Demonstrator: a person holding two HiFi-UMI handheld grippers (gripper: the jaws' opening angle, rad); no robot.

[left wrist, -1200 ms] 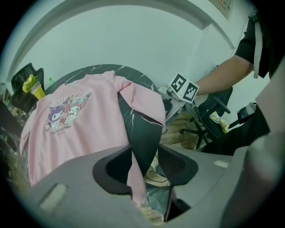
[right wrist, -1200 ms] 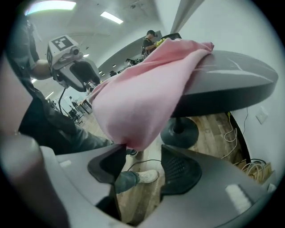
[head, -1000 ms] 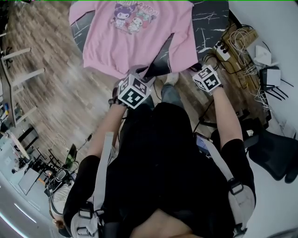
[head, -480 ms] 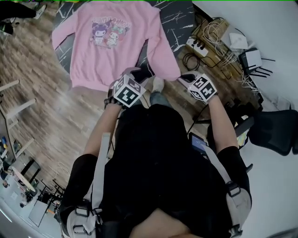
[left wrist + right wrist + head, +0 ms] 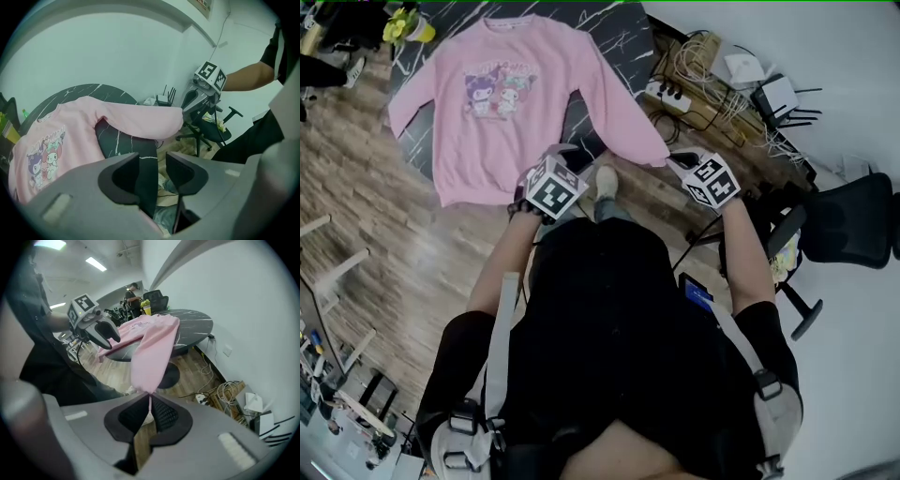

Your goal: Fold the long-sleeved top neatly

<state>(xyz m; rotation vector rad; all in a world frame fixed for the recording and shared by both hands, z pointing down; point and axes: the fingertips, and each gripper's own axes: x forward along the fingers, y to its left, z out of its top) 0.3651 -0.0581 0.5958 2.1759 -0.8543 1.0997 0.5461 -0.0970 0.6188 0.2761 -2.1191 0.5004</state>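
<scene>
On the dark marbled table (image 5: pixel 623 42), at the left, the pink long-sleeved top (image 5: pixel 492 112) is lying flat with its cartoon print facing up. Near the table edge, the left gripper (image 5: pixel 152 161) is hovering with its jaws standing apart and nothing between them. Further right, the right gripper (image 5: pixel 150 405) is pinching the cuff of one sleeve (image 5: pixel 152 350), jaws pressed together, holding it in the air beside the table. Beyond it, tangled cables (image 5: pixel 703 80) are lying on the floor.

A round black table (image 5: pixel 630 39) with white streaks stands on a wooden floor (image 5: pixel 422 248). A pink top (image 5: pixel 502 112) with cartoon pictures lies flat on it, front up. One sleeve (image 5: pixel 623 127) reaches out past the table's edge.
</scene>
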